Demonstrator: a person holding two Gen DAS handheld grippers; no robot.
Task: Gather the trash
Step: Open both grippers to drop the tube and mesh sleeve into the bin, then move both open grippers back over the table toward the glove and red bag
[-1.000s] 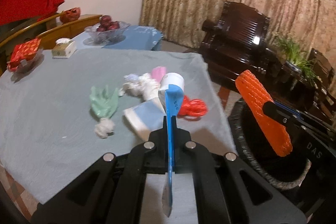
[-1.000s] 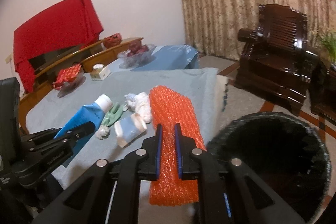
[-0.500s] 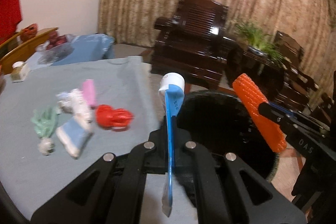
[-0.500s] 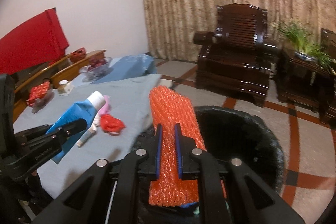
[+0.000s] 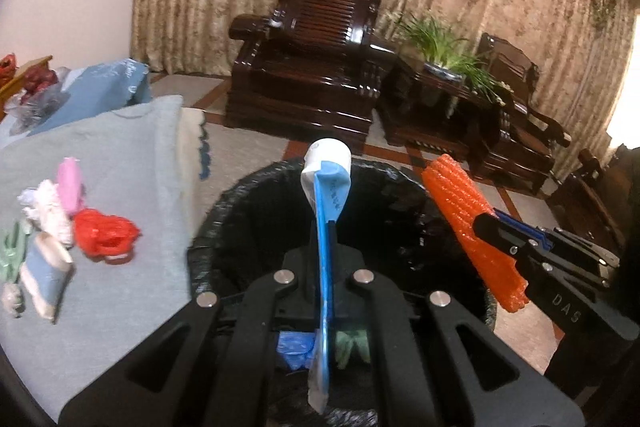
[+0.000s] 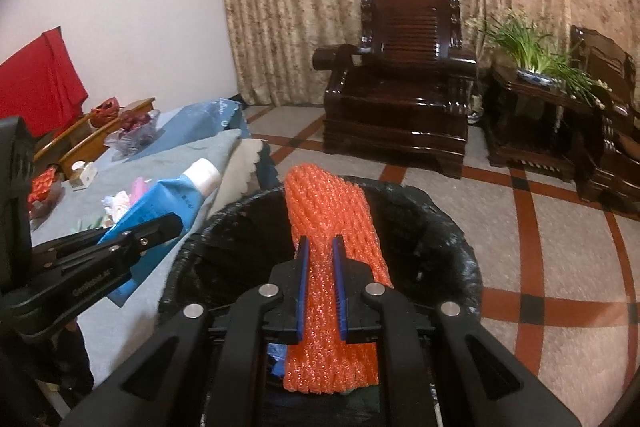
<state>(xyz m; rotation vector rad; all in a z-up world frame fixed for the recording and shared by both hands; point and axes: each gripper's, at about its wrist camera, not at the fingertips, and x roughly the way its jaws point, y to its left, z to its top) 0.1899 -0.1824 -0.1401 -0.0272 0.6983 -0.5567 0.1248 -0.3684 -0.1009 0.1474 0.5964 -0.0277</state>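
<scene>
My left gripper (image 5: 325, 227) is shut on a blue tube with a white cap (image 5: 326, 187) and holds it over the black-lined trash bin (image 5: 224, 211). My right gripper (image 6: 320, 247) is shut on an orange foam net (image 6: 328, 211), also above the bin (image 6: 452, 227). The net (image 5: 468, 223) shows at the right of the left wrist view, the tube (image 6: 176, 199) at the left of the right wrist view. Blue and green scraps (image 5: 294, 345) lie in the bin's bottom.
The grey-clothed table (image 5: 120, 155) left of the bin carries a red bag (image 5: 105, 233), a pink piece (image 5: 69, 183), white wads (image 5: 46, 203) and a blue packet (image 5: 44, 275). Dark wooden armchairs (image 6: 400, 87) and a plant stand (image 6: 536, 75) stand behind on the tiled floor.
Both grippers have swung right from over the table to above the bin, each still holding its item. The right gripper's jaws look slightly wider around the net.
</scene>
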